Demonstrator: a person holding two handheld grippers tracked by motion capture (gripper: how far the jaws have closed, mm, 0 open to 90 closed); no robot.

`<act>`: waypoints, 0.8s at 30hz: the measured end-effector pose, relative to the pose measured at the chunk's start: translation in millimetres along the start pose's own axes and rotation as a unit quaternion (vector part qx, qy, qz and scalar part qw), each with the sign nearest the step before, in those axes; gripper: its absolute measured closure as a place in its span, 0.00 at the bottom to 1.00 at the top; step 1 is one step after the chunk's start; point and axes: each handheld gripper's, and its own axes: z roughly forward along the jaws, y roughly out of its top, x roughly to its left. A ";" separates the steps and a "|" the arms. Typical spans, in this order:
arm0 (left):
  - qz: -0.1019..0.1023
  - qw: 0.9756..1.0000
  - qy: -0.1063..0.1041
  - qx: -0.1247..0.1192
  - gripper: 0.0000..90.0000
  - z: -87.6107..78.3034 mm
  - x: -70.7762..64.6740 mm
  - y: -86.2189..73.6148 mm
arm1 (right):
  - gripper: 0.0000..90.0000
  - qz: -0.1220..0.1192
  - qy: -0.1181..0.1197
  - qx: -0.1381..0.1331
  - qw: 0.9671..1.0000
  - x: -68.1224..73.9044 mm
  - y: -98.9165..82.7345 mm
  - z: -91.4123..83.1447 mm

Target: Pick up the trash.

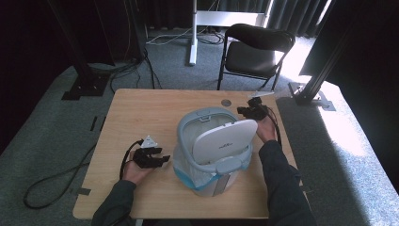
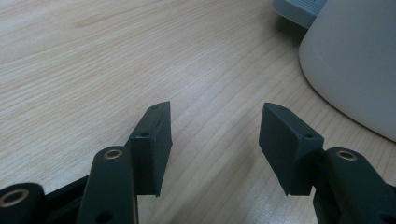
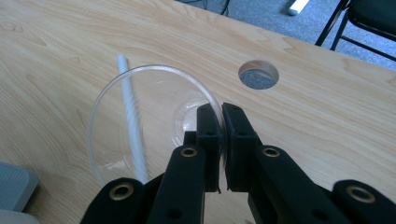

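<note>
My left gripper (image 1: 157, 159) lies low on the wooden table (image 1: 136, 113), left of the bin, held in my left hand (image 1: 136, 172). In the left gripper view its two black jaws stand well apart, with bare wood grain between them and nothing held; the pale rounded wall of the bin (image 2: 355, 70) rises at the upper right of that view, just beside the right-hand jaw but not touching it.

At the centre of the table stands the white and grey bin (image 1: 214, 150), its flat white lid (image 1: 225, 140) tilted up and open above a light liner (image 1: 188, 169) with a blue edge that spills around its base.

To the right of the bin, near the far right part of the table, my right hand (image 1: 266, 129) holds my right gripper (image 1: 249, 112). In the right gripper view its jaws are pressed together on the thin rim of a clear plastic cup (image 3: 140, 121), one pad inside the wall and one outside. The cup is seen from its open mouth, tilted toward the camera, and a white straw (image 3: 131, 116) runs along its length; whether the straw is inside the cup or under it I cannot tell. Beyond the cup, a round cable hole (image 3: 258, 74) opens in the tabletop.

A black chair (image 1: 256, 49) stands on the grey carpet behind the table.
</note>
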 end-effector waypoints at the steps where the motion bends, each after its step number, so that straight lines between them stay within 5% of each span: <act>1: 0.000 1.000 0.000 0.000 0.49 0.3 0.1 -0.1 | 0.96 -0.001 0.000 -0.001 1.000 -0.3 0.4 -1.5; 24: 0.004 1.000 -0.004 0.003 0.49 4.4 0.4 -1.0 | 0.96 -0.005 0.003 -0.044 0.999 -1.2 11.4 -42.4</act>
